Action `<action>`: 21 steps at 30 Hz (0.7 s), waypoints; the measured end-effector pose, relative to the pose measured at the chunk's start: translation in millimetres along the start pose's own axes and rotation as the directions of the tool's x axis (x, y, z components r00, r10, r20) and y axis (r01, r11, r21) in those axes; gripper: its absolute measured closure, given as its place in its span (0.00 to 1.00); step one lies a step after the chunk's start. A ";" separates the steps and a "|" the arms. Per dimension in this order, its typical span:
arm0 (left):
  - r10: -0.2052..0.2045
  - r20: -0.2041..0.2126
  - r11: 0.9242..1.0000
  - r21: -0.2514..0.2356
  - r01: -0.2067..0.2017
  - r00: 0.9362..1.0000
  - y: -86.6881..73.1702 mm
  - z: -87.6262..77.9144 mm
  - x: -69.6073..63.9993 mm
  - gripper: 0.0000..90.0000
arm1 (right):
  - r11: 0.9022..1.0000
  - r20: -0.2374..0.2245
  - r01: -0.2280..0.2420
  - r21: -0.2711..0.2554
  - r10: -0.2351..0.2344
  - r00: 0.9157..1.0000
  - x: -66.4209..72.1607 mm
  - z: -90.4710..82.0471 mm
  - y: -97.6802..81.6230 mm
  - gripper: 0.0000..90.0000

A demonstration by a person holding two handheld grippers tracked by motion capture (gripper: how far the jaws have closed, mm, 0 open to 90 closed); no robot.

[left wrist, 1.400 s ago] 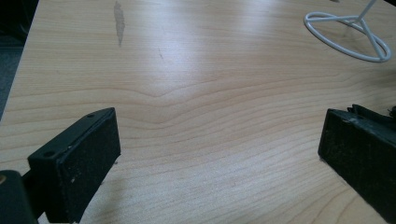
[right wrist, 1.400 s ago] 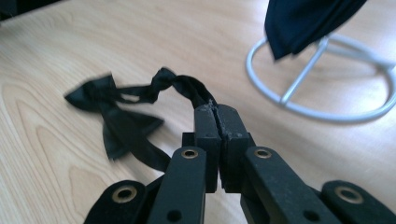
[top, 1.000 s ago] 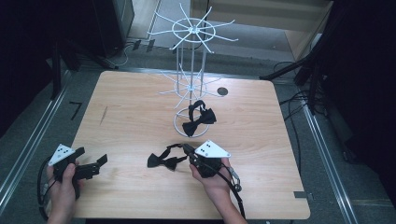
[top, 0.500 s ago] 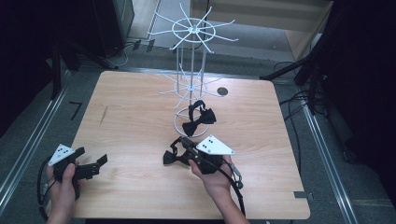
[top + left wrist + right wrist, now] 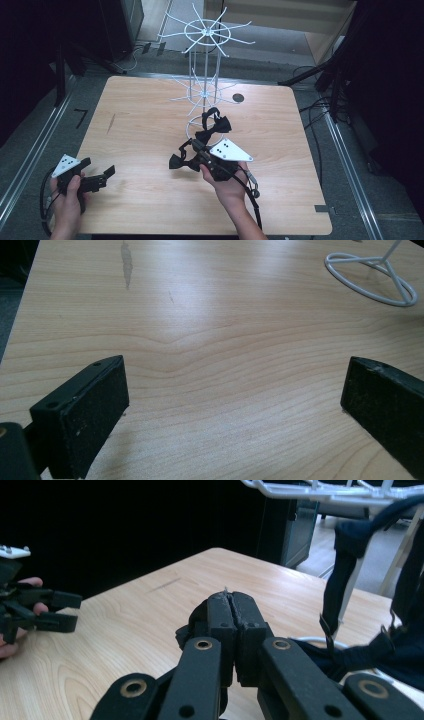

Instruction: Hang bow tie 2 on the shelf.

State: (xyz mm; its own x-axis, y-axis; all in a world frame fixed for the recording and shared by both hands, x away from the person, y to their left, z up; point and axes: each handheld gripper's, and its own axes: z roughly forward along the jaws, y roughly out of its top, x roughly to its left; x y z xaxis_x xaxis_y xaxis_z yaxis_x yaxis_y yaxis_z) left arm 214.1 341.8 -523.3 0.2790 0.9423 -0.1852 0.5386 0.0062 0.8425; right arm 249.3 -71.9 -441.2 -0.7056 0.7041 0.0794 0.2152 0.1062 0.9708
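Note:
My right gripper is shut on a black bow tie and holds it above the middle of the wooden table. In the right gripper view the jaws are pressed together, with the tie's dark fabric bunched just behind their tips. A second black bow tie with its strap lies at the foot of the white wire rack. My left gripper rests low at the table's near left, open, with bare wood between its pads.
The rack's ring base sits on the table behind the held tie, its thin arms spreading out at two levels. A small dark hole marks the tabletop at the back right. Metal rails run along the table's sides.
The right gripper has risen off the table with the bow tie, which lay flat on the wood a second ago. The left gripper has stayed put.

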 end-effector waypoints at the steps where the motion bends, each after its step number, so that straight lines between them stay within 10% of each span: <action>1: 0.000 0.000 1.000 0.000 0.000 1.000 0.0 0.0 0.0 0.00 | 1.000 0.002 0.003 -0.002 -0.003 1.000 0.1 0.3 1.1 1.00; 21: 0.001 -0.001 1.000 -0.001 -0.001 1.000 0.0 0.1 -0.2 0.00 | 0.998 0.008 0.009 -0.063 -0.008 1.000 3.4 6.1 23.5 1.00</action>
State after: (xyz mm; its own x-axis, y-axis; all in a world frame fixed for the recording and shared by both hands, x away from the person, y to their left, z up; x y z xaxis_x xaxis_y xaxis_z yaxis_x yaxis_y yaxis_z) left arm 214.1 341.6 -523.3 0.2787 0.9425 -0.1842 0.5374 0.0059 0.8433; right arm 256.1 -62.8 -419.5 -0.7018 0.7089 0.0696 0.1658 0.0675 0.9838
